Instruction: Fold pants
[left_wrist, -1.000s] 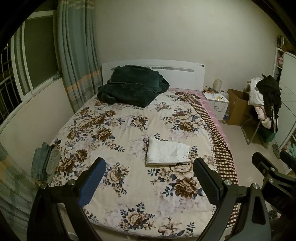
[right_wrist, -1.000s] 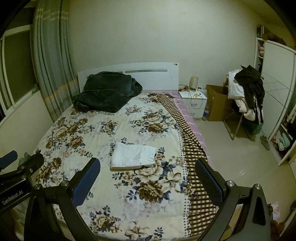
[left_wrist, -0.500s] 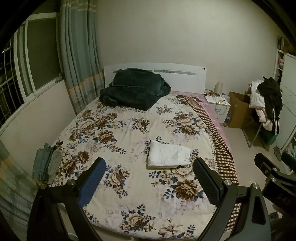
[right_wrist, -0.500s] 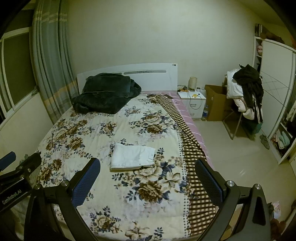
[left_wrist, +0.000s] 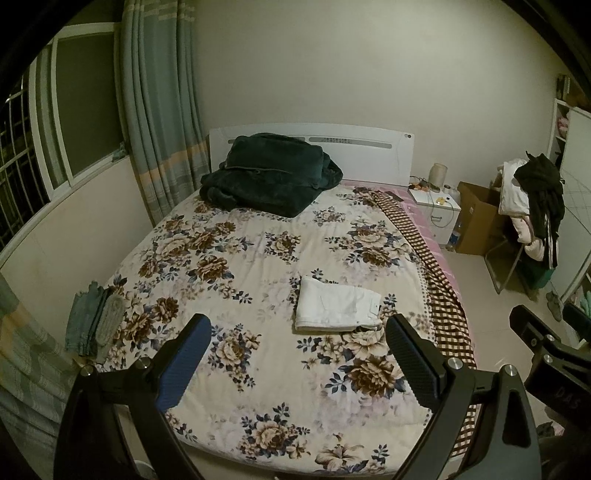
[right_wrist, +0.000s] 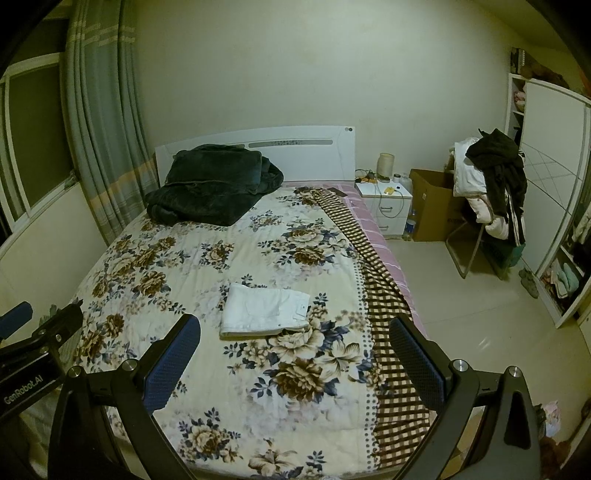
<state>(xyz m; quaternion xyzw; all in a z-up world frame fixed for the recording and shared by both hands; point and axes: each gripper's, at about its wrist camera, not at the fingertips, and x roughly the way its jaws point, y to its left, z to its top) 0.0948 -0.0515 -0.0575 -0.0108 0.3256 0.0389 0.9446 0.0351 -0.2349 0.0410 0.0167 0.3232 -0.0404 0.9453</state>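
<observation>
White pants (left_wrist: 338, 308) folded into a flat rectangle, ahead of both grippers on floral quilt (left_wrist: 258, 266), left gripper (left_wrist: 299, 354) and right gripper (right_wrist: 295, 354) wide open, empty, textured pads.

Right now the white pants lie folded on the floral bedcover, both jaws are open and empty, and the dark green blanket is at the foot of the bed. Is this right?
One detail is wrong. The dark green blanket lies at the head of the bed, against the white headboard, as the right wrist view shows. The white pants do lie folded on the floral bedcover, and both jaws are open and empty.
</observation>
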